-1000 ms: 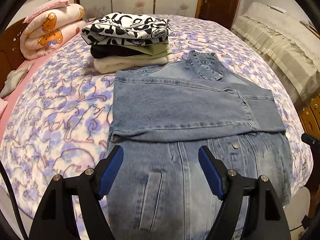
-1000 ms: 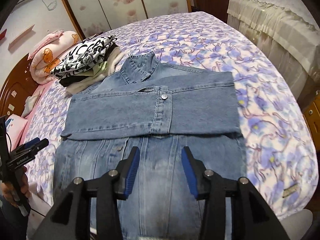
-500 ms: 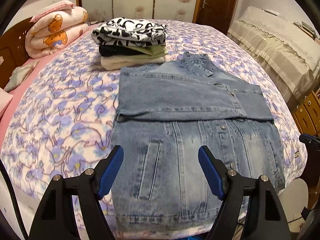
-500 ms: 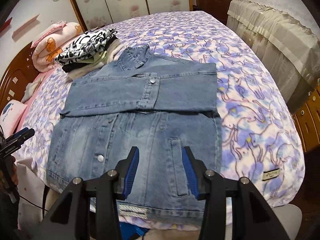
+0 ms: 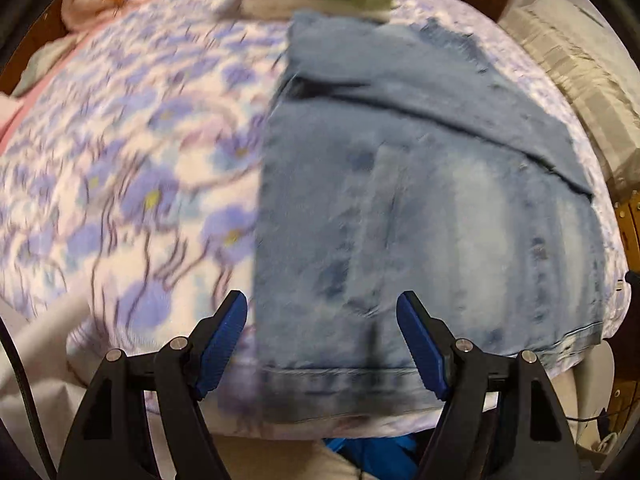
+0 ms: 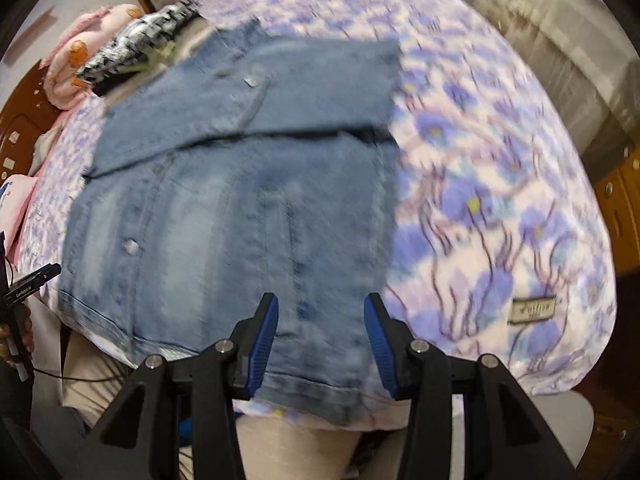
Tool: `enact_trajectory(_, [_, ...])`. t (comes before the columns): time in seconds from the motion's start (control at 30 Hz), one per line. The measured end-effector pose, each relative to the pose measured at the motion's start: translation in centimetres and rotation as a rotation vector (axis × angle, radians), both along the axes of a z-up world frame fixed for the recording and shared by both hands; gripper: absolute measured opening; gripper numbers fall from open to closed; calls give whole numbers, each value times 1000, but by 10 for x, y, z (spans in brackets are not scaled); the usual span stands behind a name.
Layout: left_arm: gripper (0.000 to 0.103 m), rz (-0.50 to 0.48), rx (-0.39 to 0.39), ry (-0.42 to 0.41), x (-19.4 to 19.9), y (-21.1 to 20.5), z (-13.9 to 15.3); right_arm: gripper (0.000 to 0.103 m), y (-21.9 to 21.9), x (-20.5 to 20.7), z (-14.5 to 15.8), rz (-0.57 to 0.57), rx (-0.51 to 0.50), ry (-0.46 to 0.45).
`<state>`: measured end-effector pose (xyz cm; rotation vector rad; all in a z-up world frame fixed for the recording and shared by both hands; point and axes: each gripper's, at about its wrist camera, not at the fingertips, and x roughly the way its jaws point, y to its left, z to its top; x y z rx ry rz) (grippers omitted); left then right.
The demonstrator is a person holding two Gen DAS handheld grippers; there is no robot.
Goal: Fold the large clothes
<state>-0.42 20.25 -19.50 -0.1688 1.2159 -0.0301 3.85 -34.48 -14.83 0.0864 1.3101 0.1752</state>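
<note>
Left wrist view: denim jacket [image 5: 420,208] lies flat on the floral blanket [image 5: 132,184], sleeves folded across; left gripper [image 5: 322,338] and right gripper [image 6: 320,340], fingers spread and empty, hover at its hem, folded clothes stack [image 6: 140,44] beyond its collar

Motion blur leaves nothing legible; the small dark label [image 6: 534,310] on the floral blanket [image 6: 500,184] carries unreadable lettering.

jacket [image 5: 420,216] on bed [image 5: 132,184], clothes stack [image 6: 148,40] behind
</note>
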Motion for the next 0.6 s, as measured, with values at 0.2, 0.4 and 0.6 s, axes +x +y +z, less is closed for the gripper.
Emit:
enact_trajectory(0.2, [76,33,-62,39,-4,23,-22,45,-36,-2,-44,-70,123,129])
enact_trajectory(0.4, [76,42,-131,49,1,34,-32,45,-26,-9,-76,0,173,233])
enact_trajectory(0.6, [82,4,-149,60,10,35,-40,47,-12,-22,-89,107,191,277])
